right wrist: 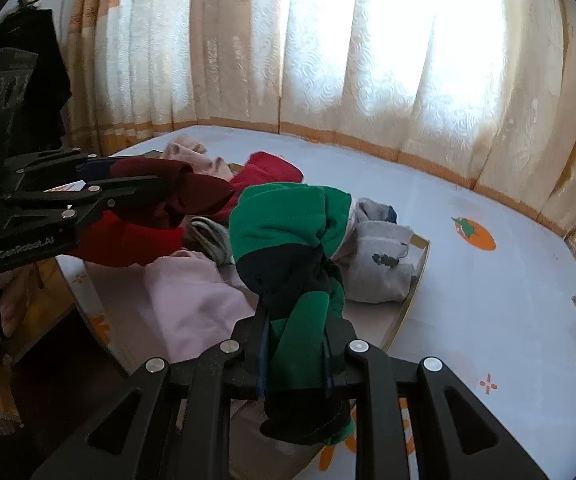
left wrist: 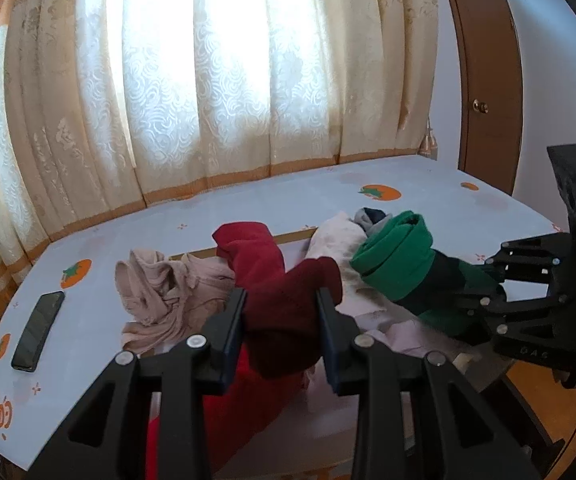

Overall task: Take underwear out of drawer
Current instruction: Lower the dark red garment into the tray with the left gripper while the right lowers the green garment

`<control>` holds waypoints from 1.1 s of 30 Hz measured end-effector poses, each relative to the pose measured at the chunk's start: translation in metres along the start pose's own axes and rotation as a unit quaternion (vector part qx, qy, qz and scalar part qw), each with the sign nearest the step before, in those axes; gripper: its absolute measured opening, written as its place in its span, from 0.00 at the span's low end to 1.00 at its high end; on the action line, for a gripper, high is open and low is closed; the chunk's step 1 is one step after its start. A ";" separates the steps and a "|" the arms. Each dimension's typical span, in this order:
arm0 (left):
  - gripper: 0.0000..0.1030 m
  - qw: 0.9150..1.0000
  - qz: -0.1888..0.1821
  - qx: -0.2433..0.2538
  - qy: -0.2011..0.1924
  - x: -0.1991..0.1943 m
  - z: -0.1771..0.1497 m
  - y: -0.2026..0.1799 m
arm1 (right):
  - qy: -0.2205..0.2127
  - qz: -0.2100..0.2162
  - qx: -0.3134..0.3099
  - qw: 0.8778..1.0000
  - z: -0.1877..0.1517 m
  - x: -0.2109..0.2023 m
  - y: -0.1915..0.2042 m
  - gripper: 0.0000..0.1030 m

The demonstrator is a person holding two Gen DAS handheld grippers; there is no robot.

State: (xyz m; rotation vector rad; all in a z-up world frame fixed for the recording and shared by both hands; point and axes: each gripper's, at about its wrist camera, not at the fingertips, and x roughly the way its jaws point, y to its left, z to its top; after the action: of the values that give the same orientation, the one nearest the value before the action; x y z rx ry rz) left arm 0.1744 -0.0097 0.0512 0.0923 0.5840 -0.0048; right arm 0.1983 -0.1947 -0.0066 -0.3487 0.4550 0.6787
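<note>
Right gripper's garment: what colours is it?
Bright green with a dark navy band. The right gripper pinches this garment; it shows best in the right wrist view.

A dark red garment (left wrist: 283, 312) lies between the black fingers of the left hand-held gripper (left wrist: 281, 320). The garment (right wrist: 292, 264) in the right hand-held gripper (right wrist: 294, 344) is green with a navy band. The pale blue bedsheet (left wrist: 247, 196) carries orange persimmons. The far curtain (left wrist: 207, 80) is cream with an orange hem. A black phone (left wrist: 39, 330) lies at left.

"GenRobot.AI" on left tool (right wrist: 167, 196) body; orange lettering on tablecloth (left wrist: 87, 248), likely illegible
</note>
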 end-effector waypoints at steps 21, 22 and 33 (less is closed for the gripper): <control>0.32 1.000 0.001 0.002 0.028 0.027 -0.006 -0.005 | 0.023 0.003 0.014 1.000 -0.002 0.018 -0.005 0.21; 0.33 1.000 0.001 0.001 0.027 0.027 -0.006 -0.005 | 0.023 0.003 0.014 1.000 -0.002 0.018 -0.005 0.21; 0.45 1.000 -0.001 0.004 0.023 0.025 -0.007 -0.008 | 0.012 -0.003 0.024 1.000 0.000 0.017 -0.009 0.46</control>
State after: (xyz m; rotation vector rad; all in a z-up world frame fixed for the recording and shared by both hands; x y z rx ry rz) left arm 0.1906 -0.0161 0.0308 0.1008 0.6296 -0.0066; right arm 0.2161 -0.1929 -0.0137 -0.3127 0.4924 0.6567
